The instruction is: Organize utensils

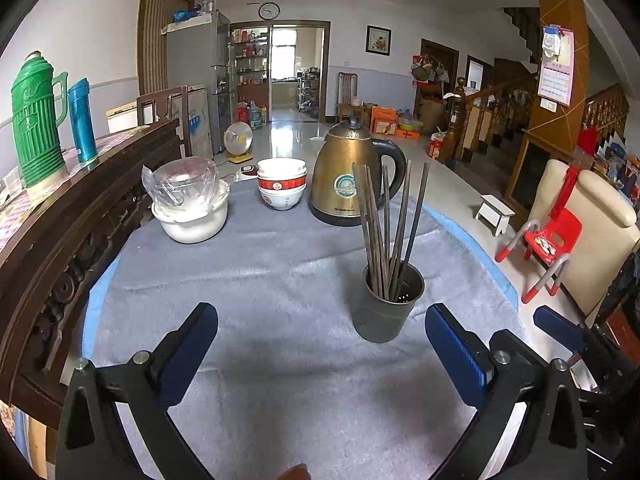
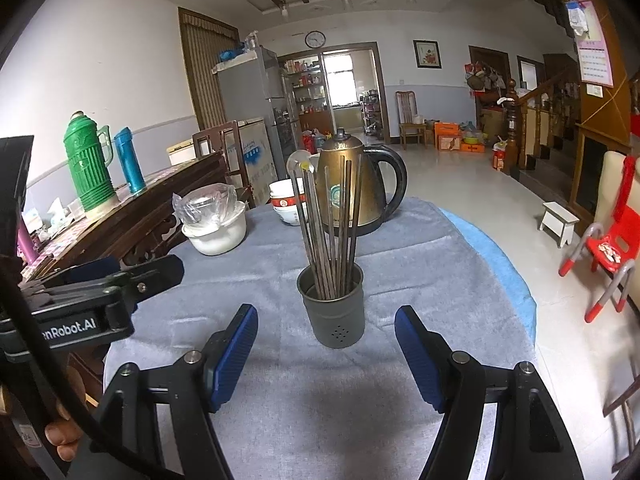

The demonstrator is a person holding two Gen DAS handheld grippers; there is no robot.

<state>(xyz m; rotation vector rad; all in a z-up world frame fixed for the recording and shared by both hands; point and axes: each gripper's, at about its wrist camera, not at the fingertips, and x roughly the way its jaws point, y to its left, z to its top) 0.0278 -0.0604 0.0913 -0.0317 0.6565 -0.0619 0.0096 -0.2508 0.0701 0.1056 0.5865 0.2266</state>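
A round tabletop (image 1: 280, 280) carries a grey cloth (image 2: 400, 248) over a blue cover.

A dark metal cup (image 1: 382, 312) stands upright near the front middle of the cloth, with small holes in its side. A bundle of chopsticks (image 1: 390, 220) stands in it, tips up, fanned slightly apart. How many there are cannot be counted surely; they overlap.

The left gripper (image 1: 320, 344) hovers low over the cloth, jaws wide, nothing between them. The cup sits just ahead of its right finger, apart from it.

The right gripper (image 2: 326, 344) also stands wide and empty. In the right wrist view the cup (image 2: 332, 308) lies centred just beyond the fingertips, not touching either one. The left gripper's body shows at that view's left edge, with part of a hand (image 2: 64, 436) below it.

Behind the cup, at the far side of the tabletop: a bronze-coloured kettle (image 1: 352, 176) with a black handle, a stack of red-and-white bowls (image 1: 282, 184) to its left, then a white pot (image 1: 192, 220) with a plastic-wrapped glass bowl (image 1: 182, 184) resting on top.

On a dark wooden sideboard (image 1: 80, 208) left of the tabletop stand a green thermos (image 1: 36, 120) and a blue flask (image 1: 82, 120), side by side.
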